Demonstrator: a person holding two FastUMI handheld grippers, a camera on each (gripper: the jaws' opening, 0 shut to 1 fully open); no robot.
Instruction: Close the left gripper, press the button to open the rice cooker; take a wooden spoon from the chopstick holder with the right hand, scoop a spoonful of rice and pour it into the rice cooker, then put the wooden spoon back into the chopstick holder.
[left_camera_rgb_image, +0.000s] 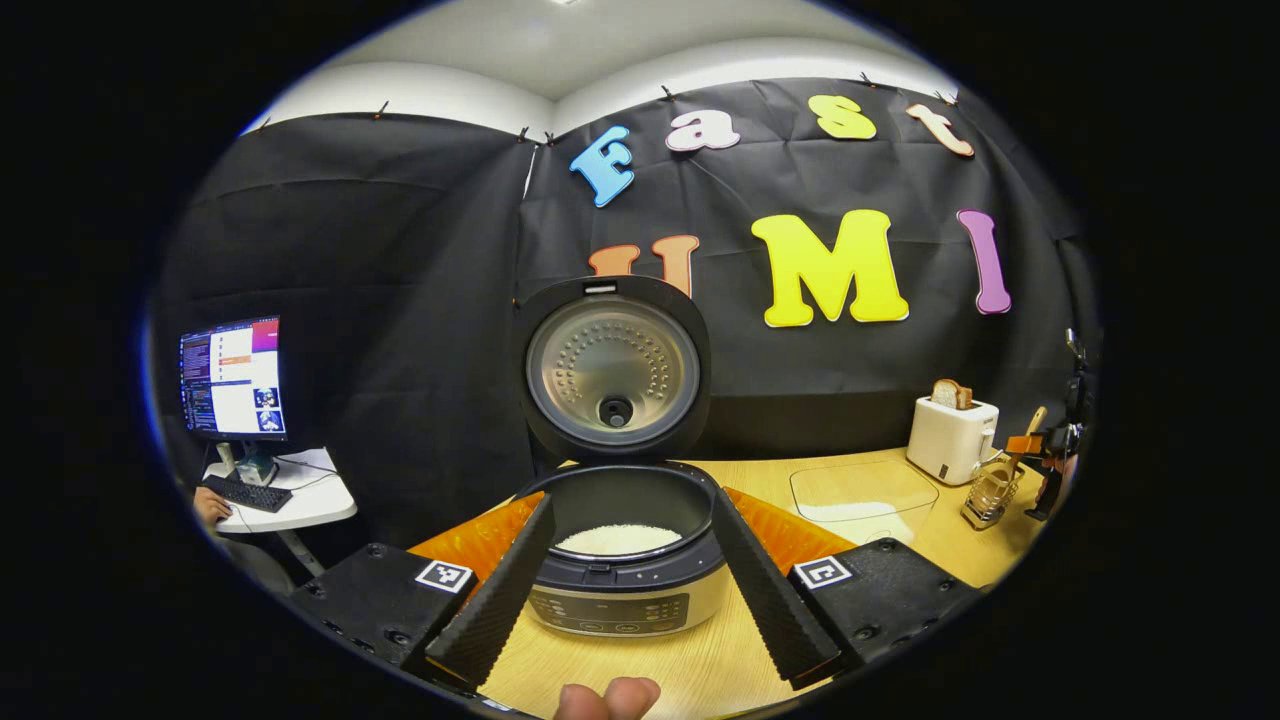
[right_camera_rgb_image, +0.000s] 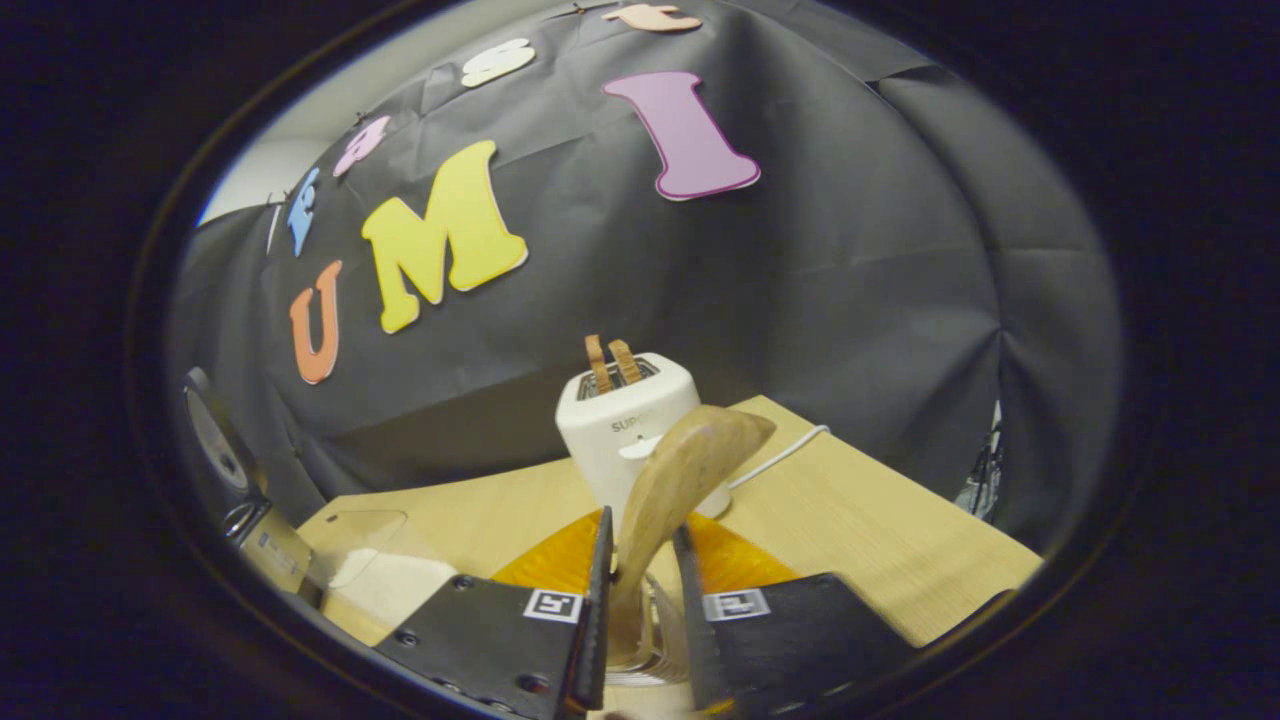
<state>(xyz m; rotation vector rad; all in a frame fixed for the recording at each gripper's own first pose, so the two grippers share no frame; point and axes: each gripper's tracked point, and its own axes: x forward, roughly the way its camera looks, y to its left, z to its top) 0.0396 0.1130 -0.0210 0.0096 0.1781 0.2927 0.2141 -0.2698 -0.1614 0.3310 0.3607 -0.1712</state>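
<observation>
Between the right tool (right_camera_rgb_image: 640, 590) fingers sits the wooden spoon (right_camera_rgb_image: 680, 470) — gripped — left tool (left_camera_rgb_image: 630, 600) spread wide.

Rice cooker (left_camera_rgb_image: 625, 560) front-centre on table (left_camera_rgb_image: 700, 670), lid up; toaster (left_camera_rgb_image: 950, 438) far right, chopstick holder (left_camera_rgb_image: 990, 495) just beside it.

The rice cooker (left_camera_rgb_image: 625, 560) stood open, its raised lid (left_camera_rgb_image: 612, 365) walling off twelve o'clock above the pot, while approach from six o'clock lay free. At three o'clock, bare table (left_camera_rgb_image: 870, 490) gave passage toward the toaster (left_camera_rgb_image: 950, 438) and chopstick holder (left_camera_rgb_image: 990, 495), which crowded the far right corner.
</observation>
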